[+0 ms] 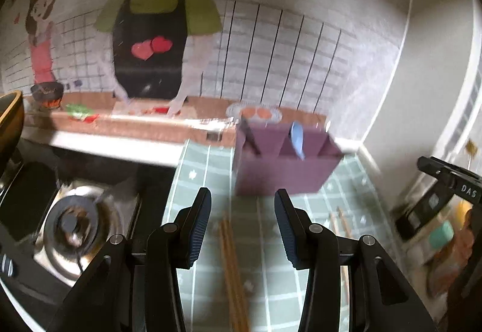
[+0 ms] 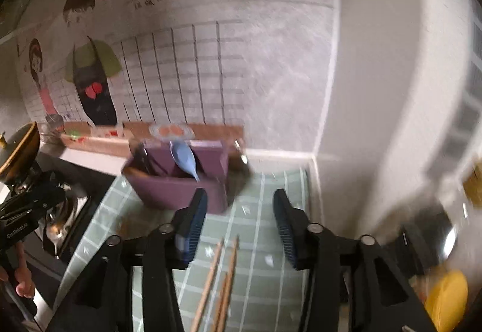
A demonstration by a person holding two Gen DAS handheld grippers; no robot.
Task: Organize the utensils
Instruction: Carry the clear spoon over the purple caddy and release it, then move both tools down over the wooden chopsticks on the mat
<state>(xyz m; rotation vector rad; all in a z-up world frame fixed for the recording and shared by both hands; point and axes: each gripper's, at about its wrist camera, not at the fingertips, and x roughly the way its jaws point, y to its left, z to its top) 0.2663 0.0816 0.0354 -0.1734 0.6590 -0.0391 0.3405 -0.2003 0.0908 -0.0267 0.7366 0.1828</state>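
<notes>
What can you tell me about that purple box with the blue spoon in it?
The purple box is a rectangular, open-topped holder that looks like matte plastic or card, split by dividers into upright compartments. It stands on the green checked mat near the wall, right of the stove. A light blue spoon leans in it, bowl end up, and something dark stands in its left compartment. Neither gripper touches it; wooden chopsticks lie on the mat in front.

My two wrist cameras look forward and down over the green worktop (image 1: 271,271) toward the wall; both catch the purple holder (image 1: 286,172) close ahead, the right one from further right.
</notes>
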